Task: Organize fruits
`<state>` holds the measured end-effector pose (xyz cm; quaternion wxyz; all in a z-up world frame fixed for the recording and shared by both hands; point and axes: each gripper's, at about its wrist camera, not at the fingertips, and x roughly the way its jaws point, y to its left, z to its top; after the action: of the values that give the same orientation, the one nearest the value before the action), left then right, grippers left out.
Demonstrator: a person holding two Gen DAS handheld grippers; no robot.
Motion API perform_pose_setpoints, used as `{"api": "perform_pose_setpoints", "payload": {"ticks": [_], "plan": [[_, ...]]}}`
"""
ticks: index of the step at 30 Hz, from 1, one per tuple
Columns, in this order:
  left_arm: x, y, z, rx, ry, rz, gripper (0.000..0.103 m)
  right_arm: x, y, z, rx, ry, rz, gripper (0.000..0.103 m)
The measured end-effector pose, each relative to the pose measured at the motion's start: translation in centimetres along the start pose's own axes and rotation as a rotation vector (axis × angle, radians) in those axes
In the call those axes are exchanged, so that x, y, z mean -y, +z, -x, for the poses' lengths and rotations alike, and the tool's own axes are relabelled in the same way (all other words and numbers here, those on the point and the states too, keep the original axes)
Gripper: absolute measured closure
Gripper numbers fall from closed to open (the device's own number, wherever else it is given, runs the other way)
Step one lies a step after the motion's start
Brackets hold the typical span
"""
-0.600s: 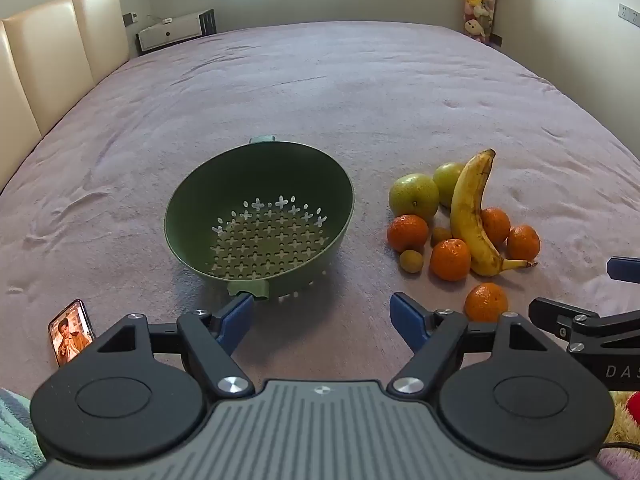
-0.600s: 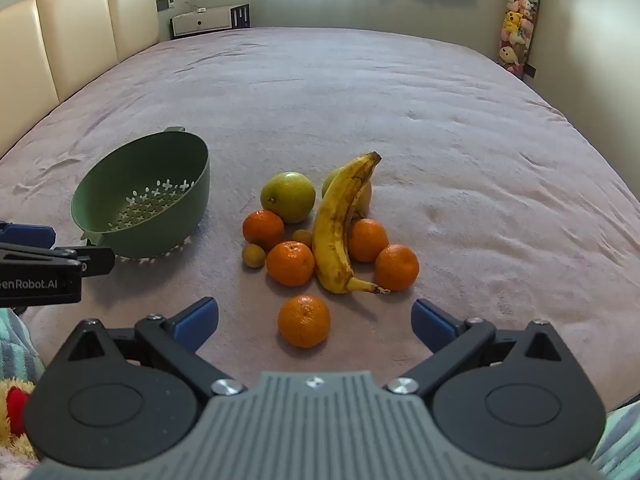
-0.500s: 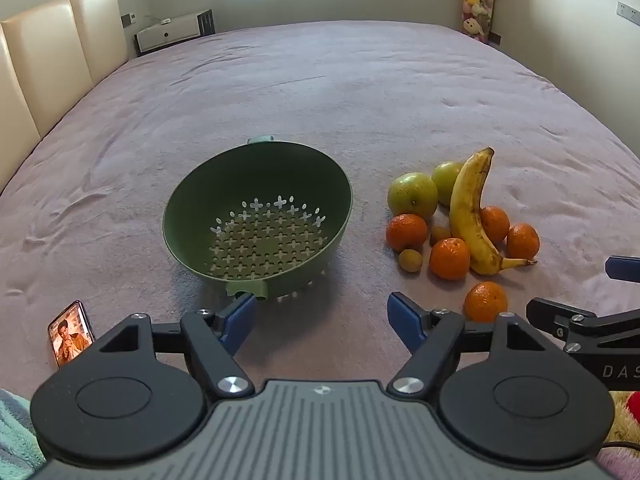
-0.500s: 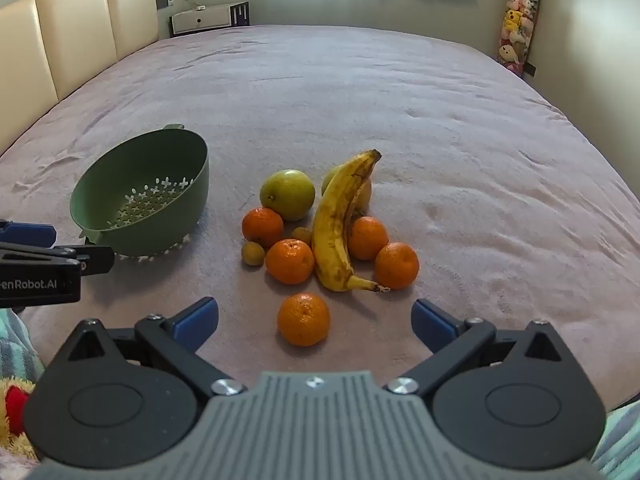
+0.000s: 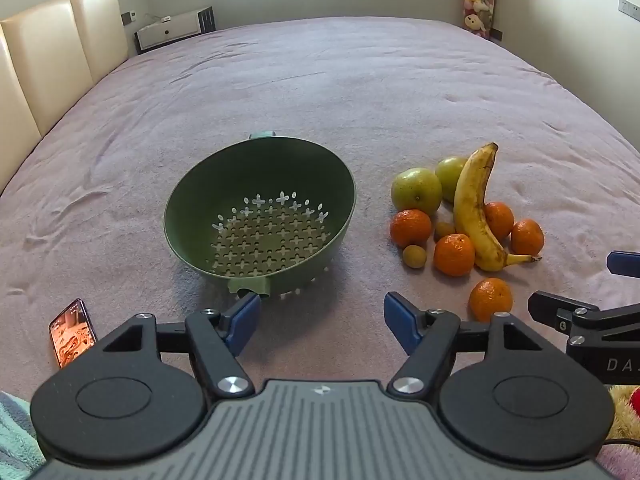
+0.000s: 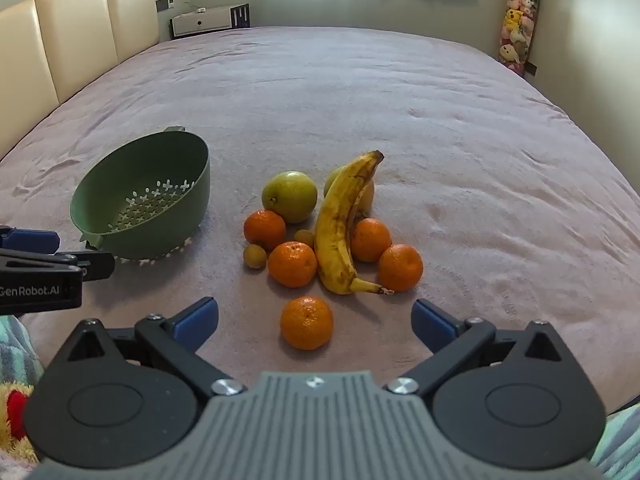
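A green colander (image 5: 260, 216) (image 6: 144, 208) sits tilted on the pink bedspread, with no fruit in it. To its right lies a cluster of fruit: a banana (image 5: 474, 216) (image 6: 340, 228), two green fruits (image 6: 290, 197), several tangerines and two small brown fruits (image 6: 255, 256). One tangerine (image 6: 306, 322) (image 5: 490, 299) lies apart, nearest to me. My left gripper (image 5: 322, 322) hangs open just short of the colander's near handle. My right gripper (image 6: 314, 322) stands open, with the lone tangerine in line between its fingers but untouched.
A phone (image 5: 73, 332) with a lit screen lies at the near left on the bedspread (image 6: 400, 100). A padded headboard (image 6: 72, 36) runs along the left. A hanging bag of plush toys (image 6: 518, 20) is at the far right wall.
Both views have crept slightly forward toward the colander and the fruit. Nothing on the bed has moved, and both grippers stay open.
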<state>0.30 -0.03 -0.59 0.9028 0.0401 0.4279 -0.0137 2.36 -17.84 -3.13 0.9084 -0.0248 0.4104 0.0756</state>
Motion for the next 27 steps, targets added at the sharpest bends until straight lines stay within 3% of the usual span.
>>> {"api": "perform_pose_setpoints", "payload": {"ticks": [27], "plan": [[-0.4, 0.2, -0.8, -0.013, 0.008, -0.003, 0.02, -0.1, 0.1, -2.0, -0.065, -0.004, 0.0, 0.004]]}}
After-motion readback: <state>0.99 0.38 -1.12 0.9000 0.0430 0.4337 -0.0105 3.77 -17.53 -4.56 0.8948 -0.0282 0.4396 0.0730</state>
